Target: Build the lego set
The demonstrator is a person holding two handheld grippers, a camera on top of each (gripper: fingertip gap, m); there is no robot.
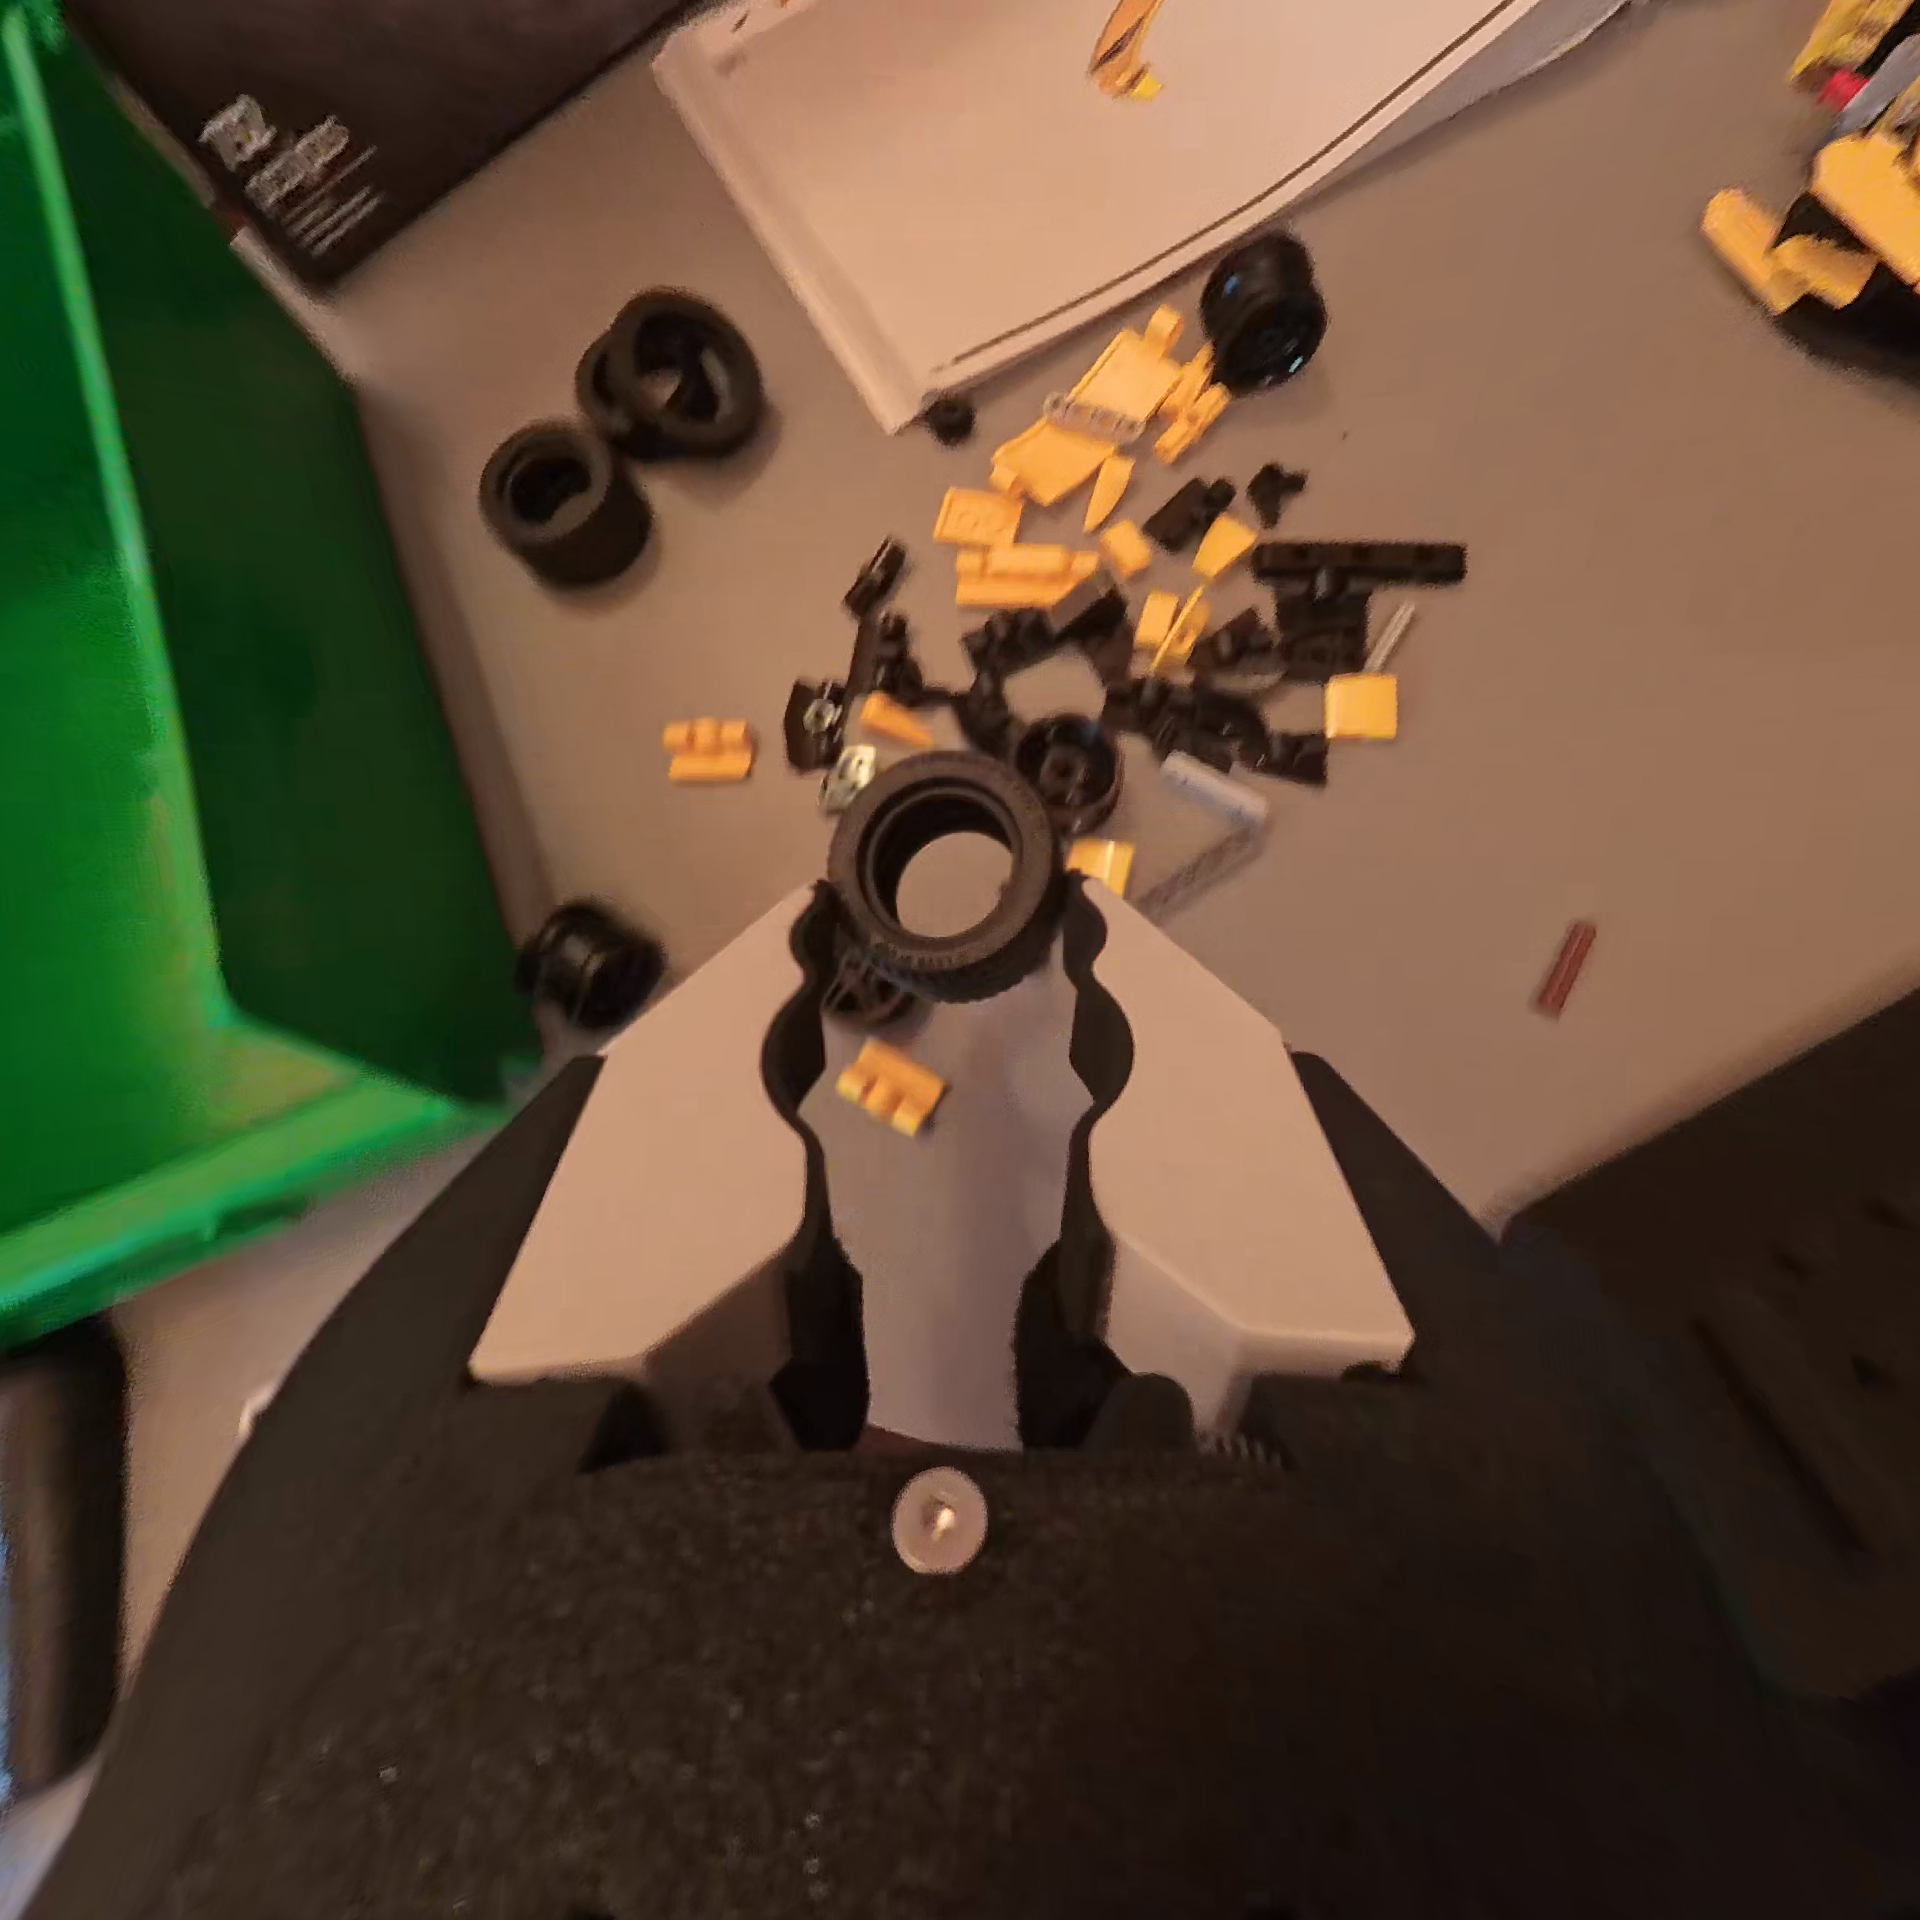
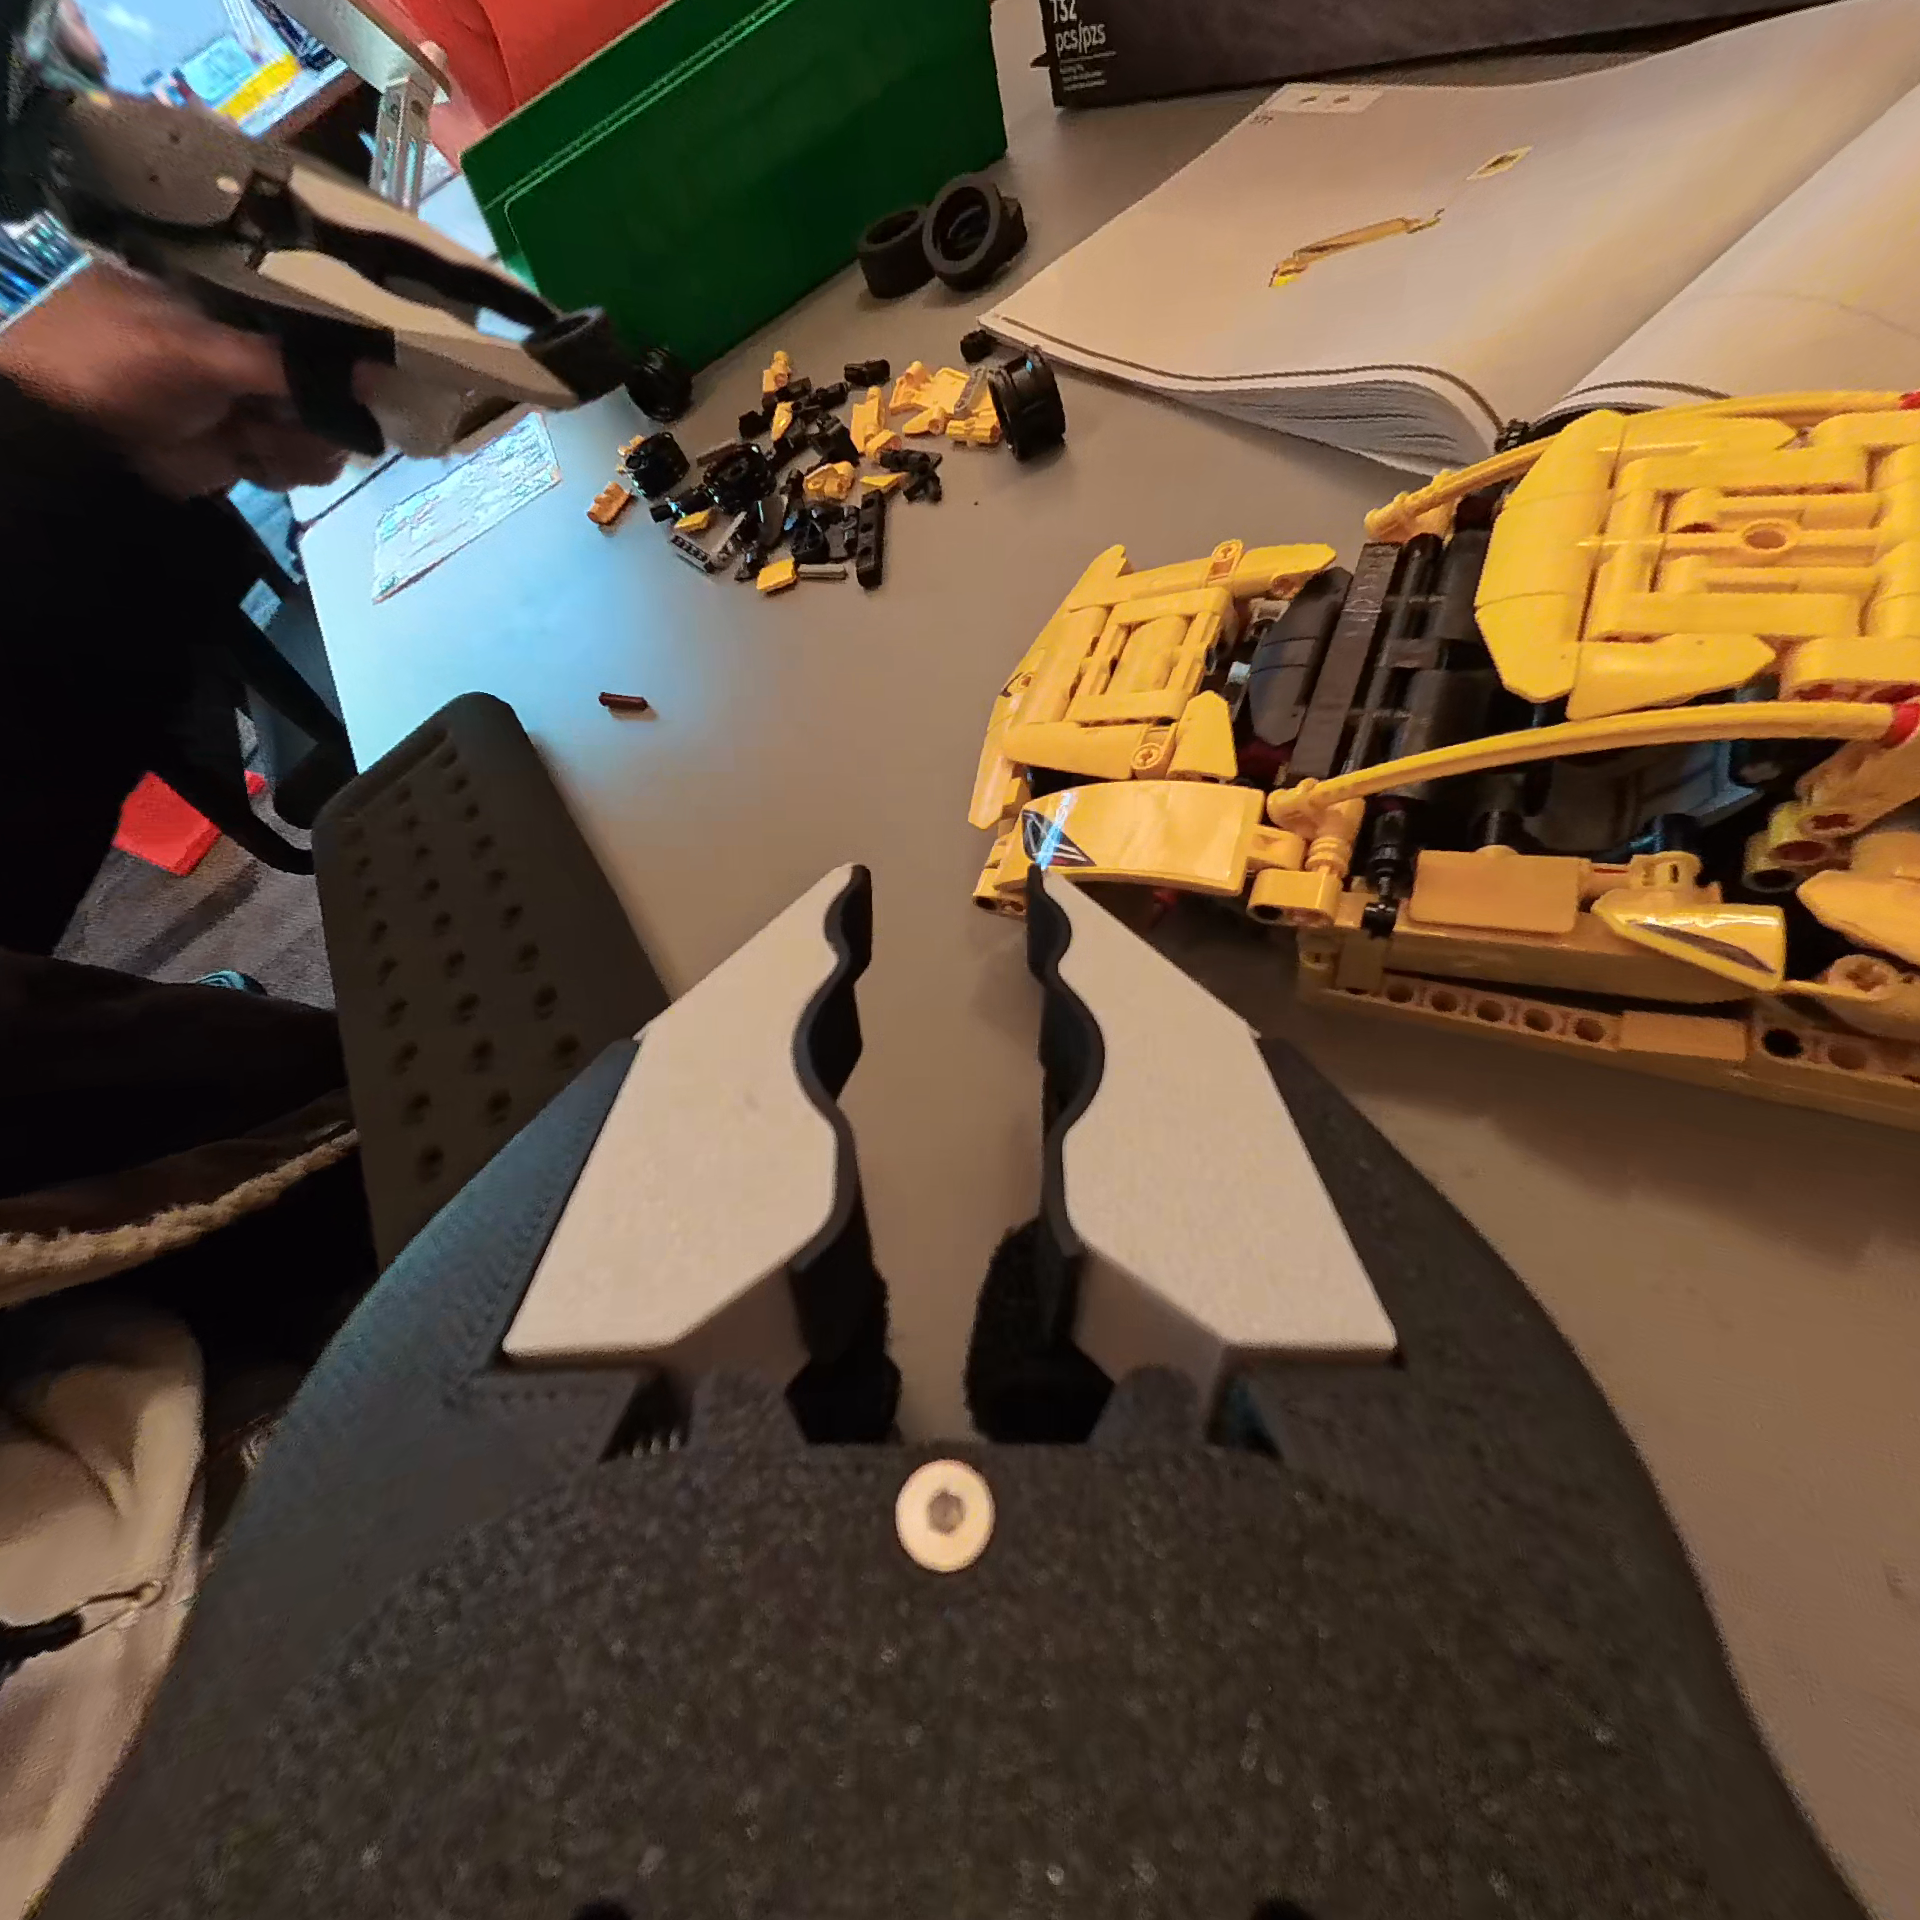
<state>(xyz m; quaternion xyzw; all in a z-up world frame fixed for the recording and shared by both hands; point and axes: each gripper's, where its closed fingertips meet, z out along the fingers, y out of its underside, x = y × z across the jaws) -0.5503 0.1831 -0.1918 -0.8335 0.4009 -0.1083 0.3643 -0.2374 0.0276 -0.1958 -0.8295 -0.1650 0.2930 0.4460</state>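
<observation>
My left gripper (image 1: 940, 914) is shut on a black rubber tyre (image 1: 940, 873) and holds it above the grey table, over the near edge of a pile of loose black and yellow pieces (image 1: 1122, 613). It also shows in the right wrist view (image 2: 577, 348) at upper left, with the tyre (image 2: 571, 348) at its tips. My right gripper (image 2: 945, 883) is open and empty, low over the table, its right fingertip (image 2: 1044, 914) close to the nose of the partly built yellow car (image 2: 1455, 727).
A green bin (image 1: 156, 727) stands at the left; two tyres (image 1: 623, 436) lie beside it, and a wheel (image 1: 1262, 312) rests by the open instruction book (image 1: 987, 177). A black perforated chair back (image 2: 457, 956) stands at the table's edge. A small dark red pin (image 2: 623, 703) lies alone. The left gripper's tips are roughly 35 centimeters from the right gripper's.
</observation>
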